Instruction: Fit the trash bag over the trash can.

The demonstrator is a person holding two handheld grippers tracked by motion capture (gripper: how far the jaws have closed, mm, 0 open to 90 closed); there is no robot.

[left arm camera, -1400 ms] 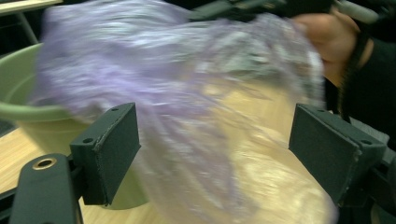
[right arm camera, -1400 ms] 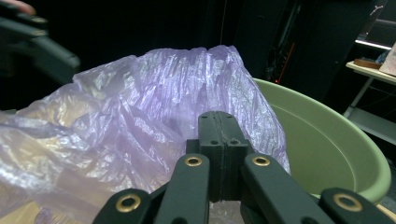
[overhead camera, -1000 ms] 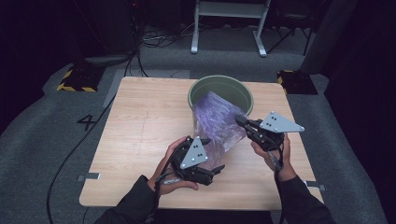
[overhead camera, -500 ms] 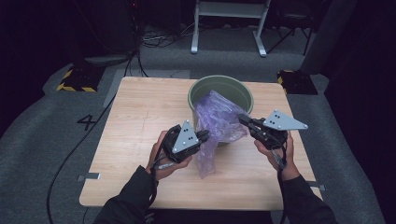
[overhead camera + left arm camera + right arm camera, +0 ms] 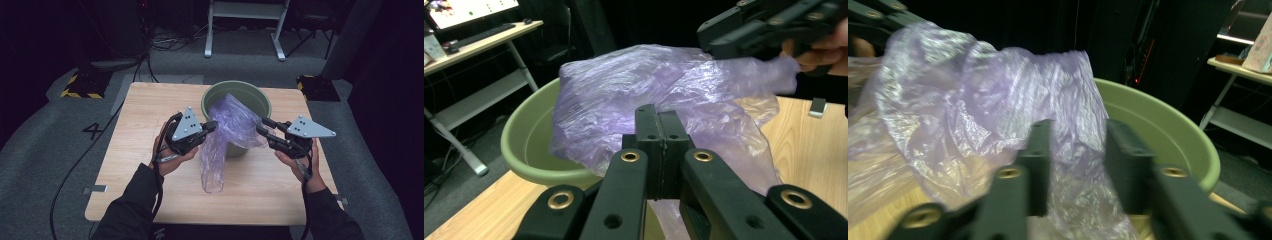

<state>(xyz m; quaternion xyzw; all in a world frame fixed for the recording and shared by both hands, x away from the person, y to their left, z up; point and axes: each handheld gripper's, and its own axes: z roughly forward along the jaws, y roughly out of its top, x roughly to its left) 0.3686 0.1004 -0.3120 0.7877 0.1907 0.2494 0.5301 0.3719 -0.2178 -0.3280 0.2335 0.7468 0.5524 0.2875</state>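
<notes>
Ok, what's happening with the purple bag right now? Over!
Left gripper shut on purple bag. Right gripper jaws just opened, bag between them. Bag drapes over green bucket rim. Nothing in the way.

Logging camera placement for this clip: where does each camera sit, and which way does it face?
High view: above the person's side, looking forward and down at the table; forearms, left gripper and right gripper show.
Left gripper view: rides that gripper, looking over shut jaws at the purple bag.
Right gripper view: looks between parted jaws at the bag.
Shared: the bag and the green bucket.
</notes>
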